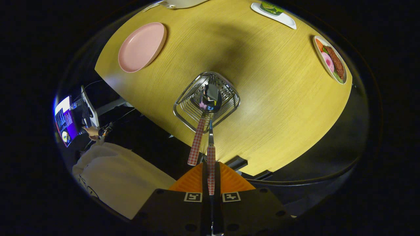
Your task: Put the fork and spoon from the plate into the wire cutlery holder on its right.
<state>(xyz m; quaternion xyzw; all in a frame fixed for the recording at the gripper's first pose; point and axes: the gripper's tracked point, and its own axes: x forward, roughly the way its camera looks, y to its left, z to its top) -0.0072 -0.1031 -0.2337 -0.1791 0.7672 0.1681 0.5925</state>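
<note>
The wire cutlery holder stands on the wooden table, straight ahead of my fingers. My gripper is shut on the checked handle of the spoon. The spoon's bowl hangs inside the holder. The fork, also with a checked handle, leans in the holder just left of the spoon, its handle sticking out over the near rim. Its head is mostly hidden behind the spoon's bowl. The pink plate lies beyond the holder to the left, with nothing on it.
A plate of food and a white tray with a green item sit at the table's far right. A person in a white garment sits off the table's near-left edge, beside a lit screen.
</note>
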